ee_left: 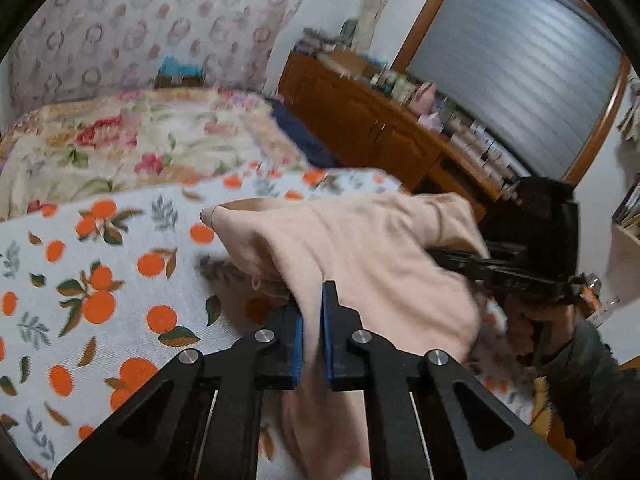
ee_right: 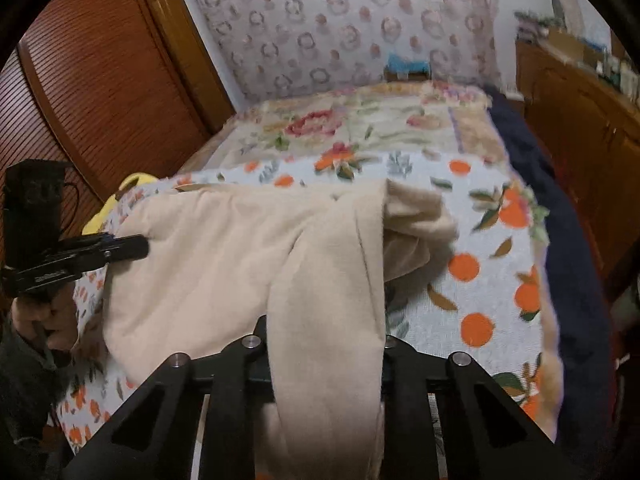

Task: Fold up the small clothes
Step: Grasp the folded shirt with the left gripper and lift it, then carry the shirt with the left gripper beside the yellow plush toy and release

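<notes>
Garment [ee_left: 360,248], a beige knit piece, sits on the orange-print sheet [ee_left: 100,280] at the near end of the bed, partly lifted and bunched. Left gripper [ee_left: 313,320] is clenched on a fold of the cloth, blue pads nearly together with fabric pinched between. Right gripper [ee_right: 326,344] has a band of the same cloth draped over its fingers; the jaws look closed on it, though the fabric hides the tips. Each side grips a separate edge, likely so the piece can be spread or doubled over without slumping. Floral quilt [ee_right: 360,124] lies farther up the bed. Wooden cabinet [ee_left: 360,120] is off to the side.
</notes>
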The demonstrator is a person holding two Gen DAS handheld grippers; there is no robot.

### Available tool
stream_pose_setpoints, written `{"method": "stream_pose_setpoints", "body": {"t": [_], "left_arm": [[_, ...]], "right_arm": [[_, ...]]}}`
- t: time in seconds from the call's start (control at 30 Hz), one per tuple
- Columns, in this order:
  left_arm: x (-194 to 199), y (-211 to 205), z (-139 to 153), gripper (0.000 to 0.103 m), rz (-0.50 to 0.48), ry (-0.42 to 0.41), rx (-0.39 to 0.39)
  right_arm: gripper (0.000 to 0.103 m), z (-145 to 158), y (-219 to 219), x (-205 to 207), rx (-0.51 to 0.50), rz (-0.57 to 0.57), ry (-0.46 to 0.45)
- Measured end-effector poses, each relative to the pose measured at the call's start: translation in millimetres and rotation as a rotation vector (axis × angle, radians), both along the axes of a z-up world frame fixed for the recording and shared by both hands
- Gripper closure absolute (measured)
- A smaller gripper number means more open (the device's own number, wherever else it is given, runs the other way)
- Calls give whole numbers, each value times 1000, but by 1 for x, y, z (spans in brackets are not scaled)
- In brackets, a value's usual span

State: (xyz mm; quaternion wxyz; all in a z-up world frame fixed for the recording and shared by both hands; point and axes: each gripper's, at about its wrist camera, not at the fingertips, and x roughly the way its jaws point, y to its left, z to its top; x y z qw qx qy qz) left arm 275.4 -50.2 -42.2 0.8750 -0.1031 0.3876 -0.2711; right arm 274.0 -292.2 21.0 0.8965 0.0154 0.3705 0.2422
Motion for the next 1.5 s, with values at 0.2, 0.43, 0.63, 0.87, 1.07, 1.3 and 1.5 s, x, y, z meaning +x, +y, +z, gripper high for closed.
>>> {"method": "stream_pose_setpoints", "body": {"t": [0.2, 0.43, 0.63, 0.87, 1.07, 1.3, 1.5], "left_arm": [[-35, 26, 37, 94, 60, -118, -6], [-79, 99, 58, 94, 222, -208, -17], [-114, 166, 47, 94, 400, -224, 0], [-131, 219, 26, 94, 549, -204, 11], [-131, 245, 5, 94, 625, -182, -12], [-138, 273, -6, 94, 707, -147, -38], [-129, 282, -30, 94, 744, -59, 3]], "right_arm": [[83, 42, 24, -16, 10, 57, -134], [83, 72, 85, -16, -31, 191, -232], [83, 69, 173, 15, -54, 389, -226], [83, 54, 280, 51, -125, 530, -239], [83, 48, 341, 90, -183, 607, -244], [83, 51, 405, 117, -251, 728, -264], [82, 17, 447, 152, -303, 743, -208]]}}
